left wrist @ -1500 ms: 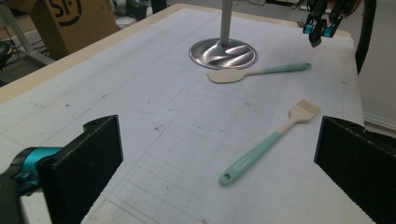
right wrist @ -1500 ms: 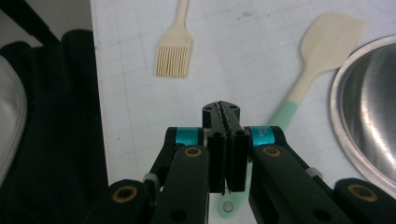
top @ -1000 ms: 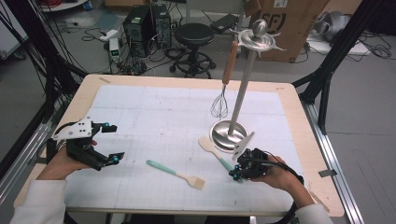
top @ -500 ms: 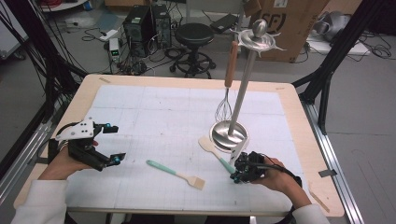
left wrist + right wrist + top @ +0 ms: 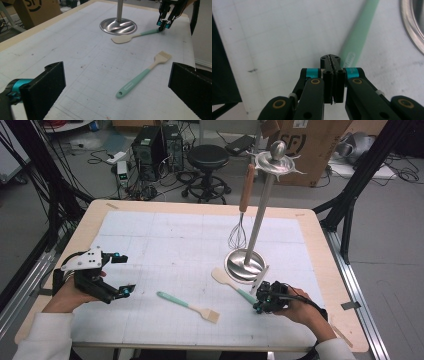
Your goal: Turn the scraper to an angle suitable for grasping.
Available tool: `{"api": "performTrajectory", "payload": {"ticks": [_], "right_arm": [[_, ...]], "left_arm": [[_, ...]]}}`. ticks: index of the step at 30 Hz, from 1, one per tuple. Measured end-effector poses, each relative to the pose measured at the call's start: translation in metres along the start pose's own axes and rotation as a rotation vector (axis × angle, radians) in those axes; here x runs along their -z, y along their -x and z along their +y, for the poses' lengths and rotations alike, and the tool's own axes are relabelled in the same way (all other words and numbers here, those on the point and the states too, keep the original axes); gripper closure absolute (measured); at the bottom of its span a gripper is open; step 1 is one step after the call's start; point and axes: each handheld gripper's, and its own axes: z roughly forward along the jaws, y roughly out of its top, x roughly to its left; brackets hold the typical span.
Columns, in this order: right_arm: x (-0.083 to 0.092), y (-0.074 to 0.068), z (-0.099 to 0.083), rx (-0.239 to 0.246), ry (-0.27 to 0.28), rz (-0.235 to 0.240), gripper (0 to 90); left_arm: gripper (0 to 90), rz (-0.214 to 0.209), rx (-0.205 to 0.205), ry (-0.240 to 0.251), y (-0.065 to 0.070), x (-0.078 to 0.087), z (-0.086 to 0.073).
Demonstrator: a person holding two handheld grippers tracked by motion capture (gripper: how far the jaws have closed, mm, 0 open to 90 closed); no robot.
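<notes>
A spatula [image 5: 231,285] with a cream head and mint handle lies just in front of the steel stand's base [image 5: 244,265]. My right gripper [image 5: 260,304] is shut with nothing between its jaws. Its tips rest on the table right beside the end of the spatula handle [image 5: 359,32]; the left gripper view shows this right gripper [image 5: 162,26] at that handle end. A pastry brush [image 5: 187,305] with a mint handle lies mid-table. My left gripper [image 5: 123,275] stands open at the left, pointing toward the brush [image 5: 140,77] without touching it.
A whisk [image 5: 238,236] with a wooden handle hangs from the tall steel stand's top disc [image 5: 274,162]. The stand's round base [image 5: 118,25] sits right of centre on the white gridded mat. The wooden table rim [image 5: 330,270] runs close to my right hand.
My right gripper has shifted only slightly beside the end of the spatula handle. The left gripper, brush and spatula have kept their places.
</notes>
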Motion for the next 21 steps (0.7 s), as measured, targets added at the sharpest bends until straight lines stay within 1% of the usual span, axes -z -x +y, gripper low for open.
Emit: {"api": "performTrajectory", "payload": {"ticks": [1,3,5,9,10,14,15,18,19,21], "right_arm": [[0.000,0.001,-0.002,-0.010,-0.001,0.000,89.3],[0.002,0.005,-0.005,-0.010,-0.014,-0.021,89.3],[0.003,0.009,-0.009,-0.032,-0.022,-0.034,89.3],[0.003,0.013,-0.014,-0.044,-0.028,-0.039,89.3],[0.003,0.014,-0.015,-0.035,-0.024,-0.033,89.3],[0.006,0.012,-0.015,-0.033,0.010,-0.007,89.2],[0.007,0.012,-0.015,-0.030,0.014,-0.004,87.3],[0.011,0.011,-0.016,-0.038,0.049,0.001,74.4],[0.012,0.012,-0.016,-0.031,0.051,0.002,71.2],[0.014,0.011,-0.015,-0.039,0.052,-0.014,58.7]], "left_arm": [[1.6,0.001,-0.001,0.001,0.000,0.000,0.000],[1.6,0.002,0.001,0.002,0.000,0.001,0.000],[1.6,0.001,0.000,0.004,0.000,0.001,0.000],[1.7,0.005,0.002,0.003,0.000,0.001,0.000],[1.7,0.006,0.003,0.002,0.000,0.002,0.000],[1.7,0.005,0.004,0.002,0.000,0.002,-0.001],[1.6,0.005,0.003,0.004,0.000,0.002,-0.001],[1.6,0.001,0.000,0.001,0.000,0.002,-0.001],[1.7,0.003,-0.001,-0.001,0.000,0.001,-0.001],[1.6,0.003,0.003,0.002,0.000,0.001,-0.001]]}}
